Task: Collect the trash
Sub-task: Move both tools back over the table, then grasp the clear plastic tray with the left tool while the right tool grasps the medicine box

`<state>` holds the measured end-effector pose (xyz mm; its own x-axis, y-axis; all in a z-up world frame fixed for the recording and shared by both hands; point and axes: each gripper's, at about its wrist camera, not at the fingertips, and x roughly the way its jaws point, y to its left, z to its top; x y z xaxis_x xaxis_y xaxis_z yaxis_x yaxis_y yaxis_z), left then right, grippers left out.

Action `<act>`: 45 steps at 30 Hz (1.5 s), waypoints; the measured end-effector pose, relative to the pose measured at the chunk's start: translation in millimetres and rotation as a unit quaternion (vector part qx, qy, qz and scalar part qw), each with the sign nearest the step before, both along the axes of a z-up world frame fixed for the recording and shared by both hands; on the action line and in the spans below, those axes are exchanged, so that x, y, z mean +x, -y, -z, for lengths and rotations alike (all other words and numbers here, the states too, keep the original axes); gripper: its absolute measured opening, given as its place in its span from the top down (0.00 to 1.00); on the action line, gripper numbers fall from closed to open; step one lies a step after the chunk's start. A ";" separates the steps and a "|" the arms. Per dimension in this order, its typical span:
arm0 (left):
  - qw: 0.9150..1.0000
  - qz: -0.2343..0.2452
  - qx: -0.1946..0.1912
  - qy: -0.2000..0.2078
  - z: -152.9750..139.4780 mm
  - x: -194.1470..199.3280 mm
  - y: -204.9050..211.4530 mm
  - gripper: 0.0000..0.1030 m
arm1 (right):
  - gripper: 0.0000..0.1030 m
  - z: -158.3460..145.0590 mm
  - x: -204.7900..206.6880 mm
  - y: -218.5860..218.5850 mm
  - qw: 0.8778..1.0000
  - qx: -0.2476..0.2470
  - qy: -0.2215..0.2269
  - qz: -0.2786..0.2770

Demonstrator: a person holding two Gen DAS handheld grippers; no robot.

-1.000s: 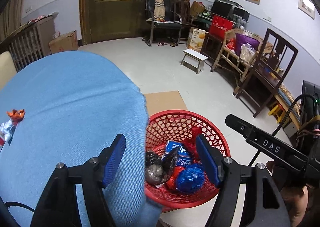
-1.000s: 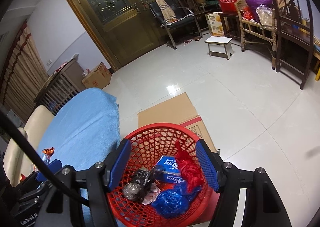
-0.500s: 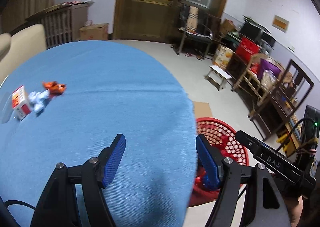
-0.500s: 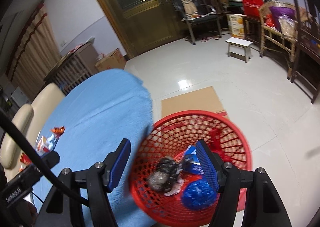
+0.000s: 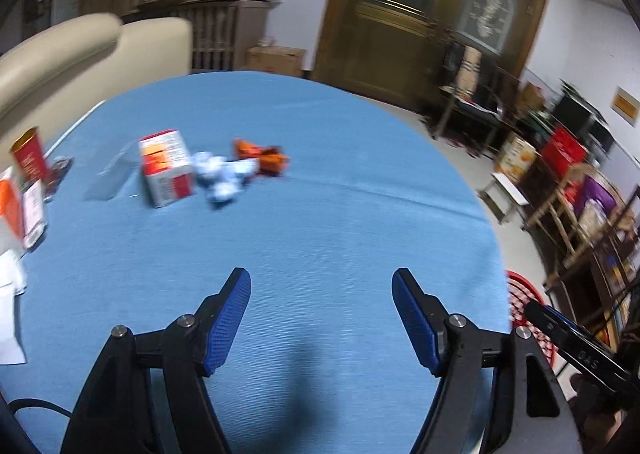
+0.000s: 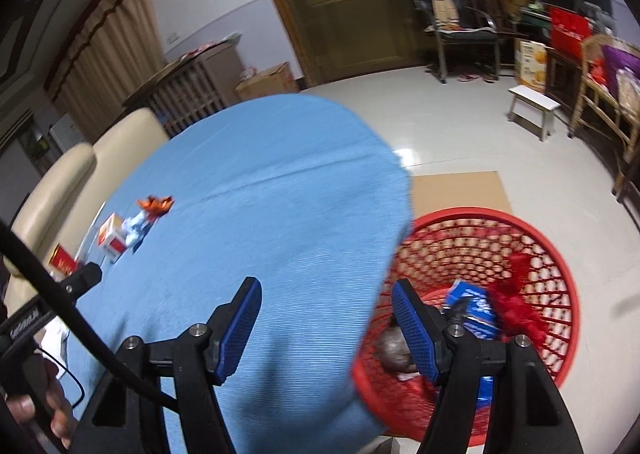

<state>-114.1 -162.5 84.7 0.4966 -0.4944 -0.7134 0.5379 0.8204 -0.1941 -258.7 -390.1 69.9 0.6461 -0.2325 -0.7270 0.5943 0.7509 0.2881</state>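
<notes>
- Several bits of trash lie in a cluster at the far left of the desk [image 5: 320,238]: a red-and-white box [image 5: 166,167], a crumpled pale-blue wrapper [image 5: 222,175] touching it, and an orange wrapper [image 5: 262,157] just beyond.
- More items sit at the desk's left edge, among them a red can [image 5: 29,157]; whether these count as trash I cannot tell.
- Off the desk's right edge, on the floor, stands the red basket [image 6: 560,254], already holding a blue packet [image 6: 474,308] and other scraps.
- Judging by this, one drop is done and the step in hand is the reach for the next piece.
- Left gripper [image 5: 320,318] hangs over bare blue cloth, jaws about half open with nothing between them, well short of the cluster.
- Right gripper [image 6: 326,324] straddles the desk edge and basket, jaws likewise partly open and empty.
- Next move calls for carrying the left gripper on to the cluster, lowering it and closing on one wrapper without nudging the box.
- Compared with a second ago, both views have swung from the basket toward the desk; the cluster, then at the left view's edge, now sits in plain sight.
</notes>
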 end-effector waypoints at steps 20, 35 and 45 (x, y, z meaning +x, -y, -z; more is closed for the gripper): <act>0.986 -0.153 0.064 0.021 31.7 163.4 -107.7 0.28 | 0.31 2.4 52.9 -42.5 0.998 -0.001 -0.014 -0.068; 0.982 -0.164 0.095 0.017 56.1 219.9 -102.3 0.28 | 0.31 5.3 82.8 -50.9 0.996 0.000 -0.023 -0.090; 0.987 -0.150 0.056 0.007 59.6 225.6 -114.1 0.52 | 0.31 6.3 106.3 -64.1 0.993 -0.006 -0.029 -0.111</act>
<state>111.5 -48.5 25.1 0.6191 -0.2417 -0.7472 0.2703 0.9589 -0.0862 -152.4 -326.0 63.6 0.6392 -0.0981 -0.7628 0.4293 0.8684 0.2481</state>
